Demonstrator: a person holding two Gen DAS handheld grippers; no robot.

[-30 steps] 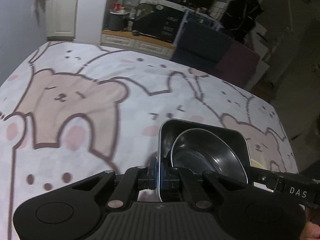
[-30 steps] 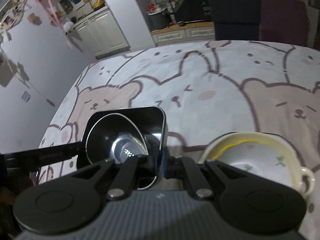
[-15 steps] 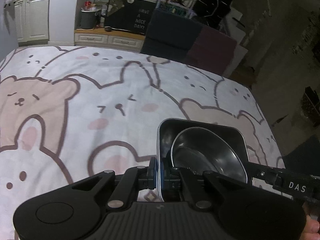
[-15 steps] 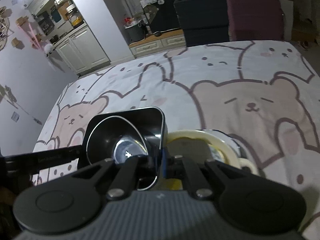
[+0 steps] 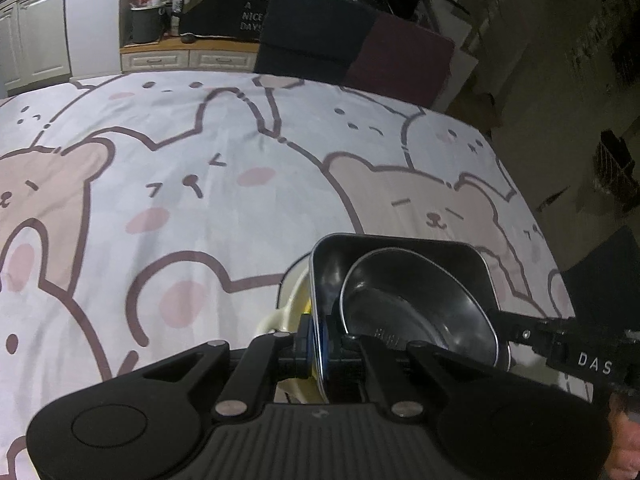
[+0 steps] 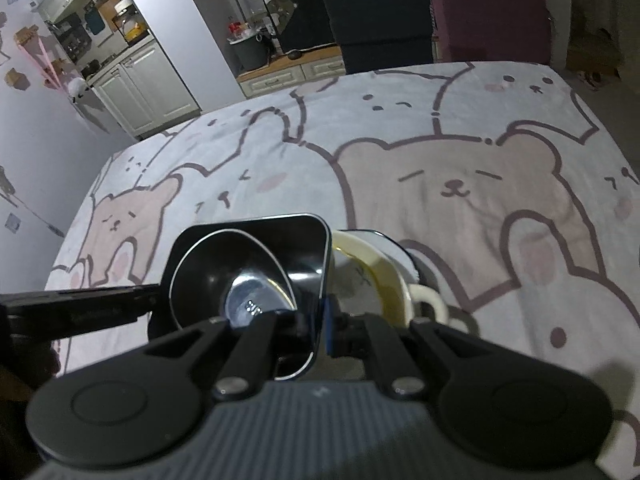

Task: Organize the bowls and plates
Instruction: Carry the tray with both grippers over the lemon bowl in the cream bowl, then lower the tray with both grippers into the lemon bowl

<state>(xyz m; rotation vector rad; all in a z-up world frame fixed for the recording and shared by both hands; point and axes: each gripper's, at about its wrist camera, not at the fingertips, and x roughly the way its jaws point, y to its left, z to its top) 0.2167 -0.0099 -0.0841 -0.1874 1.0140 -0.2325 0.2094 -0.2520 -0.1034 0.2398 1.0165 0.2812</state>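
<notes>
A square steel dish (image 5: 420, 245) hangs above the bear-print tablecloth (image 5: 200, 200) with a round steel bowl (image 5: 416, 304) lying tilted inside it. My left gripper (image 5: 320, 344) is shut on the dish's left rim. My right gripper (image 6: 325, 322) is shut on the opposite rim of the dish (image 6: 256, 232), beside the round bowl (image 6: 236, 272). A cream ceramic bowl (image 6: 380, 276) with a yellow inside edge and a side handle sits on the cloth, partly under the dish. In the left wrist view only a slice of the cream bowl (image 5: 292, 300) shows past the dish.
A dark blue chair (image 6: 380, 20) and a maroon chair (image 6: 488, 16) stand at the table's far edge. The table's right edge (image 5: 532, 208) drops off to a dark floor. White cabinets (image 6: 144, 84) and a low drawer unit (image 5: 188, 58) stand beyond.
Both grippers have carried the square dish and its round bowl sideways across the table toward the cream bowl. The cream bowl now lies partly beneath the dish.
</notes>
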